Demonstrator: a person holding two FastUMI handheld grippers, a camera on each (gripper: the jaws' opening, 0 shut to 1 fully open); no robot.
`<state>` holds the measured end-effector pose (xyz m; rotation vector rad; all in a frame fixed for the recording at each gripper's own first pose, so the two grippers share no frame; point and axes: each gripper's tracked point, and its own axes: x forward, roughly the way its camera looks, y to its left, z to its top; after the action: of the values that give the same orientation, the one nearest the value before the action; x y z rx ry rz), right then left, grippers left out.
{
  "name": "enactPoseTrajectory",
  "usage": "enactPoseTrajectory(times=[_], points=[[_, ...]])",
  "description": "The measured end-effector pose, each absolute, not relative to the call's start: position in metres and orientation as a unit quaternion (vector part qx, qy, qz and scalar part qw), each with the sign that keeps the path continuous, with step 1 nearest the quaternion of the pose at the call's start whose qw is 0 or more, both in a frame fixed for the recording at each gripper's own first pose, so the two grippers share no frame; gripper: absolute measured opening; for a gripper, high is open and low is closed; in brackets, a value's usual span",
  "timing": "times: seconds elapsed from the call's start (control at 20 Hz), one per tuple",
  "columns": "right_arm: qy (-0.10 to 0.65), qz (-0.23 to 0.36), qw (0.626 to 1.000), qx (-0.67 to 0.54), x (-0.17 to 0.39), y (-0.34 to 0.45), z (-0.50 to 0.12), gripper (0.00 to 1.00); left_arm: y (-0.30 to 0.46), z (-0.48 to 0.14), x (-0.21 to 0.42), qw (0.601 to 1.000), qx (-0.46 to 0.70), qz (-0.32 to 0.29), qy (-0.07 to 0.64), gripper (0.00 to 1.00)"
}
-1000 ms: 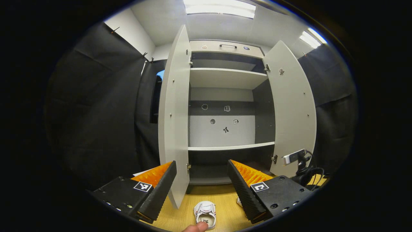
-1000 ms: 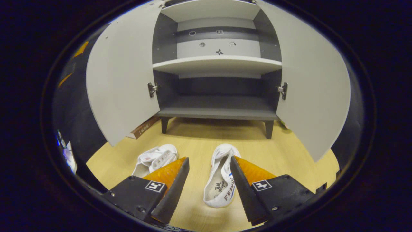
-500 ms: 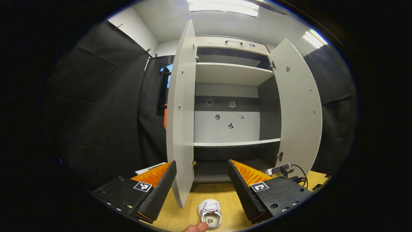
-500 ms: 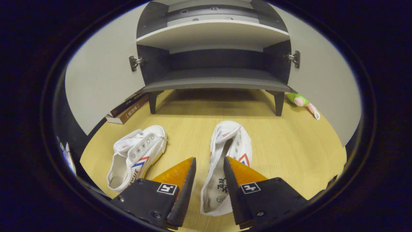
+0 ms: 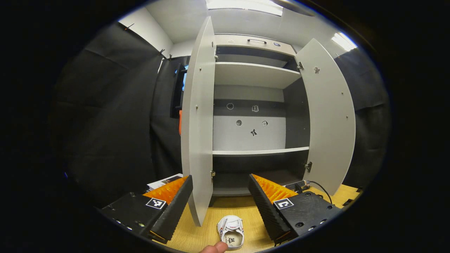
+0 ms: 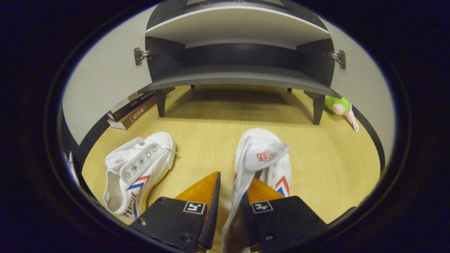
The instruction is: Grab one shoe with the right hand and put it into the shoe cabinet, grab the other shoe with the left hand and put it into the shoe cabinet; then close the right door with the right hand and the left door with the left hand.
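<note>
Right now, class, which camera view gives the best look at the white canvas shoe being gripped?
The right gripper view: the white canvas shoe sits close, its side wall pinched by the right gripper, tongue and stripes clear. The left gripper view shows one white shoe small on the floor; whether it is the gripped one, I cannot tell.

We see two white shoes, the right shoe (image 6: 262, 160) and the left shoe (image 6: 139, 168), in matt woven canvas with small shiny metal eyelets. The floor (image 6: 218, 130) looks like pale, smooth wood-grain laminate. The shoe cabinet (image 5: 258, 116) has smooth matt board doors and shelves, with bright metal hinges (image 6: 140, 55). The green toy (image 6: 338, 105) seems soft plush, though it sits blurred at the edge.
</note>
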<state>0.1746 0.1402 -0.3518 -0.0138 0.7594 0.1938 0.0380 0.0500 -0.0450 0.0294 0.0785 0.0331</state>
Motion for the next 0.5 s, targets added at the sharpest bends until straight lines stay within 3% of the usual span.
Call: enactPoseTrajectory(times=[0.2, 0.35, 0.5], points=[[0.34, 0.081, 0.937, -0.02, 0.18, 0.135, -0.355, 0.12, 0.043, -0.051, 0.039, 0.999, 0.017, 0.01, 0.047, 0.95], [0.328, 0.084, 0.941, -0.012, 0.179, 0.133, -0.352, 0.05, 0.034, -0.054, 0.04, 0.999, 0.019, 0.003, 0.051, 0.95], [0.298, 0.088, 0.95, -0.019, 0.183, 0.122, -0.335, 0.04, 0.026, -0.055, 0.038, 0.999, 0.019, -0.003, 0.05, 0.95]])
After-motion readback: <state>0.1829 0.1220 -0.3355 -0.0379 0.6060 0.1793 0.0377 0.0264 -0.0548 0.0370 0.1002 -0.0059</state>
